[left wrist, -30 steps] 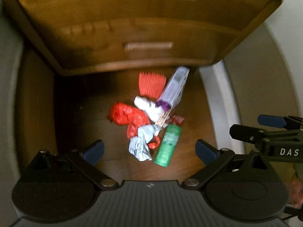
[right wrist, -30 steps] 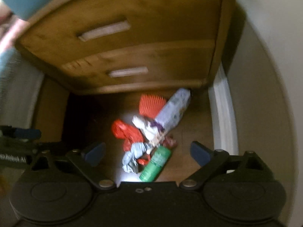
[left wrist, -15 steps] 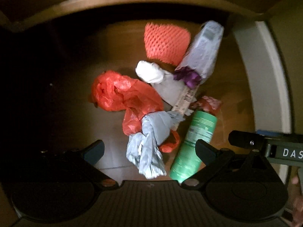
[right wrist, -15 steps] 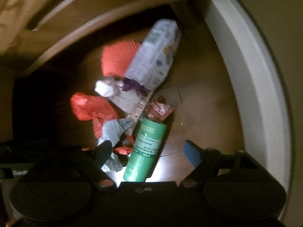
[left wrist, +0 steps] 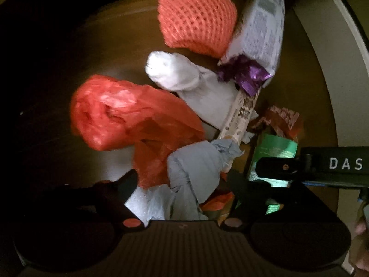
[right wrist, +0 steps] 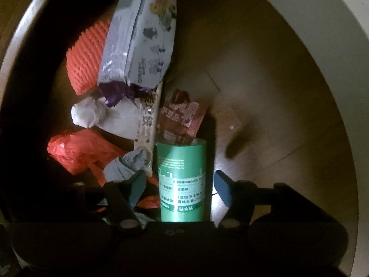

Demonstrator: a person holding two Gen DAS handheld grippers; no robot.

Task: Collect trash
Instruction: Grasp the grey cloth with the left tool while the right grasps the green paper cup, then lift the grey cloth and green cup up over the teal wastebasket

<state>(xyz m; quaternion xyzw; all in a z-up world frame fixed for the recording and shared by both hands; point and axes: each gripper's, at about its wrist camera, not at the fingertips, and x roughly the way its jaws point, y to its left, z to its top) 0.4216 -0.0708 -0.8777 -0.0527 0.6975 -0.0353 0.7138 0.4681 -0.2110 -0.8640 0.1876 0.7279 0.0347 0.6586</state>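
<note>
A trash pile lies on the dark wooden floor. It holds an orange foam net (left wrist: 198, 20), a grey snack bag (left wrist: 260, 27), a white wad (left wrist: 173, 73), a red plastic bag (left wrist: 129, 115), a grey-blue knotted bundle (left wrist: 196, 166) and a green can (right wrist: 182, 175). My left gripper (left wrist: 182, 180) points down with its jaws closing around the grey-blue bundle, and the pads stand clear of it. My right gripper (right wrist: 180, 185) straddles the green can, its jaws closing with small gaps on both sides. One of its fingers (left wrist: 281, 167) crosses the can (left wrist: 274, 152) in the left wrist view.
A red-brown wrapper (right wrist: 182, 117) rests against the can's far end. A white baseboard (right wrist: 322, 34) curves along the right side of the floor. The dresser's lower edge (right wrist: 13, 46) bounds the left. A person's hand (left wrist: 362, 228) shows at the right edge.
Both grippers have dropped close over the pile, and the dresser drawers have left view. Both pairs of jaws have narrowed. The right gripper rolled, so the can now lies lengthwise between its fingers.
</note>
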